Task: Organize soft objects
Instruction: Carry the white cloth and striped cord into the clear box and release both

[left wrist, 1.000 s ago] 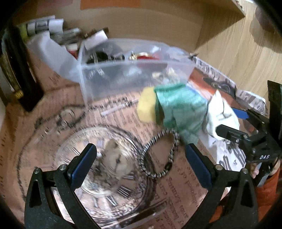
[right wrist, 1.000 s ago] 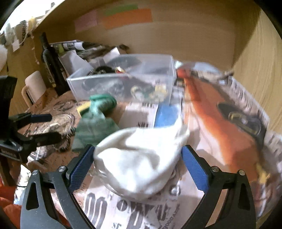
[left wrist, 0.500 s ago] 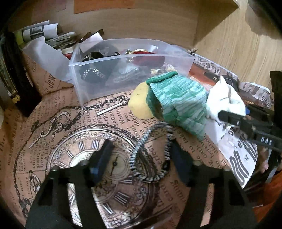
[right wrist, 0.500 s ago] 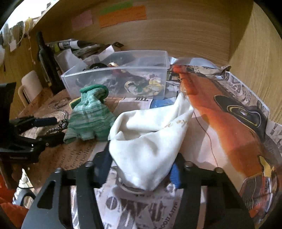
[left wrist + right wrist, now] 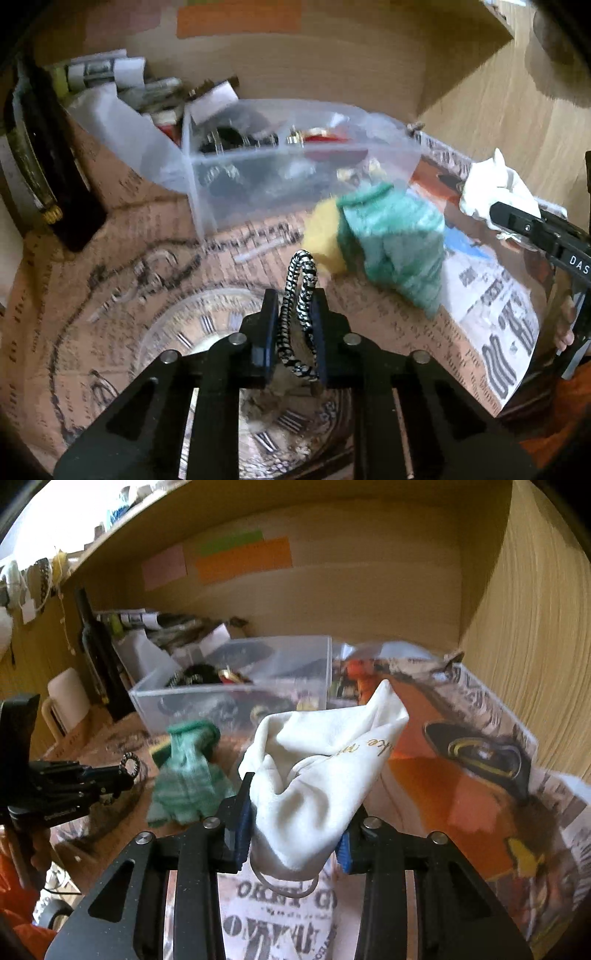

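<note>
My left gripper [image 5: 293,317] is shut on a black-and-white braided loop [image 5: 300,291] and holds it above the clock-print paper; it shows at the left of the right wrist view [image 5: 125,770]. My right gripper [image 5: 295,827] is shut on a white cloth pouch [image 5: 317,771] and holds it lifted; it shows at the right of the left wrist view [image 5: 495,192]. A green knitted glove [image 5: 395,236] lies over a yellow sponge [image 5: 323,236] on the table, in front of a clear plastic bin [image 5: 295,177].
The clear bin [image 5: 236,694] holds dark cords and small trinkets. A dark bottle [image 5: 48,177] stands at the left, with rolled papers [image 5: 110,77] behind. Wooden walls close the back and right. An orange printed newspaper [image 5: 461,775] covers the right side.
Both grippers closed from open: the left on the braided loop, the right on the white pouch. Both have lifted their objects off the table.
</note>
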`<state>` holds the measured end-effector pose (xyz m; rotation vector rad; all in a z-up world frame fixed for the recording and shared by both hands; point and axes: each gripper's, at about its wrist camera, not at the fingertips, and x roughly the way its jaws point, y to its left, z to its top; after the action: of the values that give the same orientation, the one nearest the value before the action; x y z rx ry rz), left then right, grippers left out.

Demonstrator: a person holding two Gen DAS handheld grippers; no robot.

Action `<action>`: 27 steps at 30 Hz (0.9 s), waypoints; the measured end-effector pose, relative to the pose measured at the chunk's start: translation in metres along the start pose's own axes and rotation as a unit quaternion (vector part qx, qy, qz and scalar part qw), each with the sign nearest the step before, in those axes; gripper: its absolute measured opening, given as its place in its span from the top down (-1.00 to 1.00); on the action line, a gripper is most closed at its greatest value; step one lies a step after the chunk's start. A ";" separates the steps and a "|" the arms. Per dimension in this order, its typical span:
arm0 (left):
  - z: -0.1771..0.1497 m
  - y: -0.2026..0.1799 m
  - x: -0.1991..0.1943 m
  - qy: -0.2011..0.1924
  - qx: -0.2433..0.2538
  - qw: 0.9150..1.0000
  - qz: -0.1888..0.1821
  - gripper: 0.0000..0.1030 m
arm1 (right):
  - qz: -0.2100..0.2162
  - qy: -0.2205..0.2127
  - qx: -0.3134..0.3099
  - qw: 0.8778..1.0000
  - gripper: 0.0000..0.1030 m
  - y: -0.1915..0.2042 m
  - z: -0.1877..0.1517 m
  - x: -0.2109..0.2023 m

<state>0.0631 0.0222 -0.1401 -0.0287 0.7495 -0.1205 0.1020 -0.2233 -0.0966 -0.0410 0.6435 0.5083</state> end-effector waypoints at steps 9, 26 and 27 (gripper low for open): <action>0.041 0.003 -0.034 -0.079 0.007 0.996 0.032 0.66 | 0.011 -0.048 -0.027 0.998 0.36 0.006 0.037 -0.007; 0.115 0.009 -0.042 -0.146 -0.001 0.989 0.003 0.66 | 0.056 -0.117 -0.050 0.990 0.35 0.022 0.106 0.002; 0.118 0.009 -0.039 -0.145 -0.001 0.989 0.006 0.66 | 0.058 -0.114 -0.047 0.991 0.35 0.021 0.108 0.007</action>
<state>0.1160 0.0339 -0.0275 -0.0422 0.4591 -0.1014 0.1582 -0.1810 -0.0112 -0.0340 0.3988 0.6450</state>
